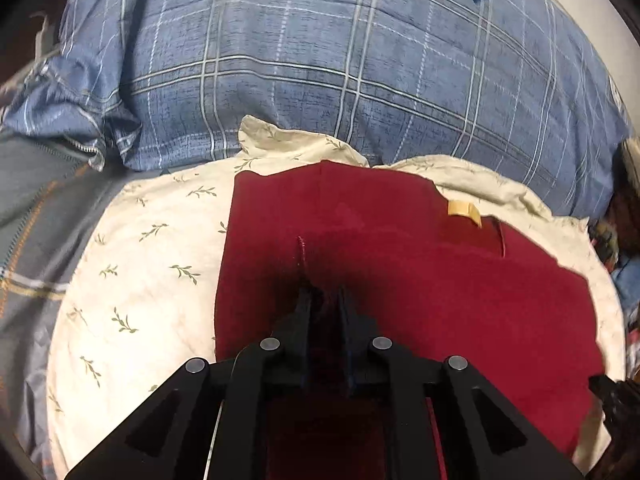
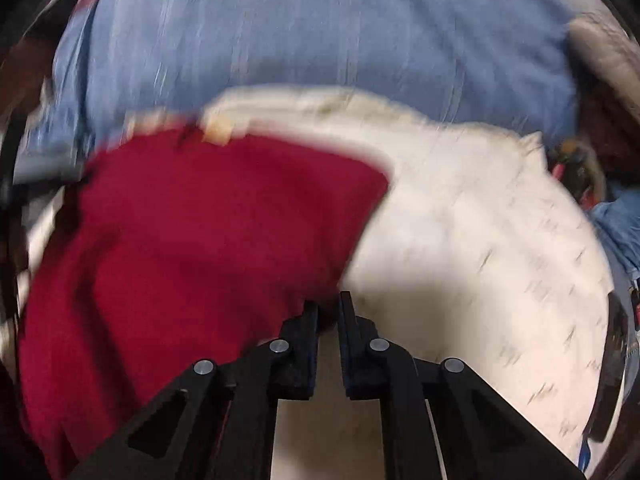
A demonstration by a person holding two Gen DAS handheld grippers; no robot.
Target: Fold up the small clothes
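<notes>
Fold begun, not finished: red garment [image 1: 360, 248] lies partly doubled mid-frame on cream cloth [image 1: 152, 248], left gripper [image 1: 323, 294] clenched on a pinch of it, right gripper [image 2: 329, 306] clamped at its lower-right corner; remaining folds pending.

The view is blurred. A dark red fabric garment [image 2: 192, 232] lies spread over a cream cloth with small leaf sprigs [image 2: 480, 240], with blue bedding [image 2: 320, 32] beyond. The black right gripper [image 2: 329, 305] sits at the garment's near right edge, its fingers nearly together; whether they pinch the fabric is unclear.
</notes>
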